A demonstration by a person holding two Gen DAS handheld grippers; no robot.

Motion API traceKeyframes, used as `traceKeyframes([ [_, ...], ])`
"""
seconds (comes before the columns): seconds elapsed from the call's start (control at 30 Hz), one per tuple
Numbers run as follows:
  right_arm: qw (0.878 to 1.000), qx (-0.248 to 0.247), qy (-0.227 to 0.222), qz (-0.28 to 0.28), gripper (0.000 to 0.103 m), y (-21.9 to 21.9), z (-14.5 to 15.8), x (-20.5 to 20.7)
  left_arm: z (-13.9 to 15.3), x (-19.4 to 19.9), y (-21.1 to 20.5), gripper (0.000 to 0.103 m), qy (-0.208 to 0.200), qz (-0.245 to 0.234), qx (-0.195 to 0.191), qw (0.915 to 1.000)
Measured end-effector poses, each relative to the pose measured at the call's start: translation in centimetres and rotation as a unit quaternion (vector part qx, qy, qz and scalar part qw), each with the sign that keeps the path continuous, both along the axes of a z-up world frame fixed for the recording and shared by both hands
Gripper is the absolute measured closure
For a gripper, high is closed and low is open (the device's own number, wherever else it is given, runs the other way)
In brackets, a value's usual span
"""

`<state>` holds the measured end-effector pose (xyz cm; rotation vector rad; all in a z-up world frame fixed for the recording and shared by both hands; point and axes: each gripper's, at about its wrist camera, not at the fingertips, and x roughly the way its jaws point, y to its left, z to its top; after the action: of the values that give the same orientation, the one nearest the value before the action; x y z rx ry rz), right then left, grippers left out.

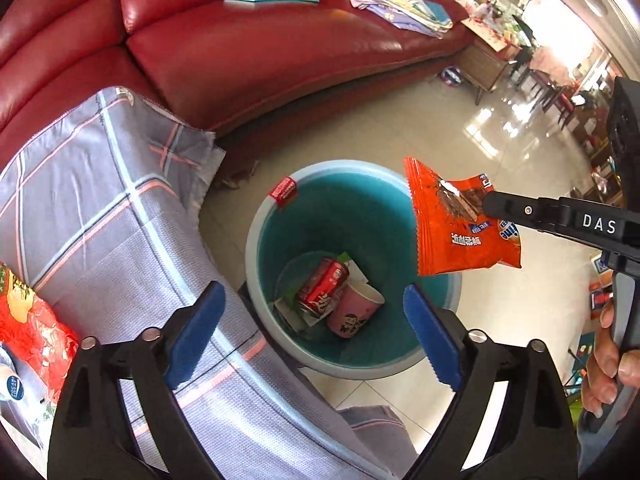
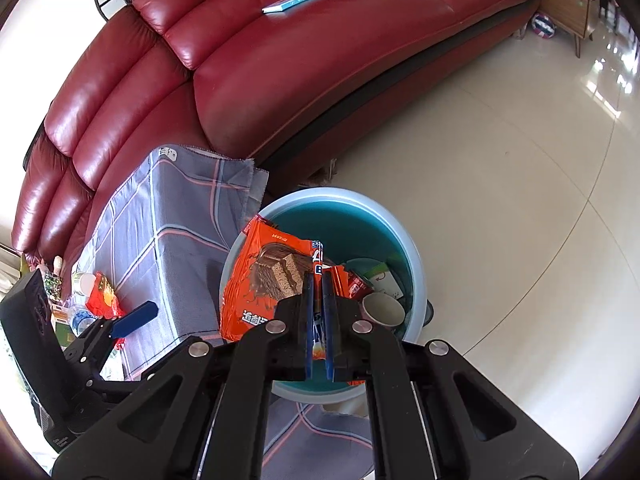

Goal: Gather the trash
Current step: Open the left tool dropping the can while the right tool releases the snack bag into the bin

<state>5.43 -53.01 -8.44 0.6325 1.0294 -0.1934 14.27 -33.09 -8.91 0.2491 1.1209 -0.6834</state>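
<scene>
The right gripper [image 2: 317,304] is pinching an orange snack wrapper [image 1: 452,224] above the blue bin [image 1: 256,248]; the left gripper [image 1: 316,320] is hanging open, empty. Next, probably spreading the fingers to drop it in.

My right gripper [image 2: 318,300], matt black plastic with blue ridged pads [image 2: 309,320], pinches a glossy orange foil wrapper [image 2: 256,280]. The bin [image 1: 256,240] is smooth teal plastic; inside, a shiny metal can [image 1: 322,290] and a paper cup [image 1: 352,312]. Sofa [image 2: 280,80]: glossy red leather. Cloth [image 1: 100,200]: matt woven plaid. Floor [image 2: 500,200]: polished tile.
</scene>
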Motion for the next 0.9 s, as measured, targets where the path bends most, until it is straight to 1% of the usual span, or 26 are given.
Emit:
traceKeyframes([
  [0.07,1.000,0.001,0.001,0.003,0.097,0.2,-0.2,0.2,0.0,-0.1,0.4,0.007,0.000,0.001,0.003,1.0000],
  [0.13,1.000,-0.001,0.004,0.010,0.094,0.6,-0.4,0.7,0.1,-0.2,0.8,0.006,0.002,0.003,0.006,1.0000],
  [0.17,1.000,-0.002,0.007,0.015,0.091,0.9,-0.5,0.9,0.2,-0.3,0.9,0.006,0.002,0.004,0.007,1.0000],
  [0.2,1.000,-0.003,0.011,0.018,0.080,1.2,-0.7,1.1,0.2,-0.3,1.1,0.006,0.002,0.004,0.008,1.0000],
  [0.23,1.000,-0.004,0.012,0.020,0.072,1.4,-0.8,1.3,0.2,-0.4,1.2,0.006,0.001,0.005,0.009,0.9999],
  [0.27,1.000,-0.004,0.014,0.022,0.056,1.7,-0.9,1.5,0.2,-0.4,1.4,0.006,0.001,0.006,0.009,0.9999],
  [0.3,1.000,-0.004,0.014,0.021,0.049,1.9,-1.0,1.6,0.2,-0.4,1.6,0.005,0.002,0.007,0.009,0.9999],
  [0.33,1.000,-0.005,0.014,0.022,0.048,2.1,-1.1,1.8,0.1,-0.5,1.9,0.005,0.003,0.006,0.008,0.9999],
  [0.37,1.000,-0.006,0.016,0.023,0.044,2.2,-1.2,1.9,0.1,-0.6,1.9,0.005,0.003,0.006,0.009,0.9999],
  [0.4,1.000,-0.004,0.018,0.023,0.033,2.3,-1.3,1.9,0.1,-0.6,2.1,0.005,0.003,0.005,0.011,0.9999],
  [0.43,1.000,-0.003,0.020,0.021,0.028,2.4,-1.4,1.9,0.1,-0.7,2.2,0.005,0.003,0.004,0.012,0.9999],
  [0.53,0.999,-0.005,0.027,0.019,0.025,2.7,-1.6,2.0,0.0,-0.9,2.5,0.004,-0.001,0.002,0.018,0.9998],
  [0.6,0.999,-0.002,0.034,0.018,0.020,2.9,-1.8,2.0,0.0,-1.0,2.8,0.004,-0.001,0.002,0.021,0.9998],
  [0.77,0.999,0.001,0.048,0.015,0.018,3.5,-2.2,2.1,0.1,-1.3,3.7,0.004,0.001,0.005,0.015,0.9999],
  [0.9,0.998,-0.009,0.052,0.018,0.017,4.1,-2.0,2.1,0.4,-1.5,4.4,0.004,0.000,0.009,0.011,0.9999],
])
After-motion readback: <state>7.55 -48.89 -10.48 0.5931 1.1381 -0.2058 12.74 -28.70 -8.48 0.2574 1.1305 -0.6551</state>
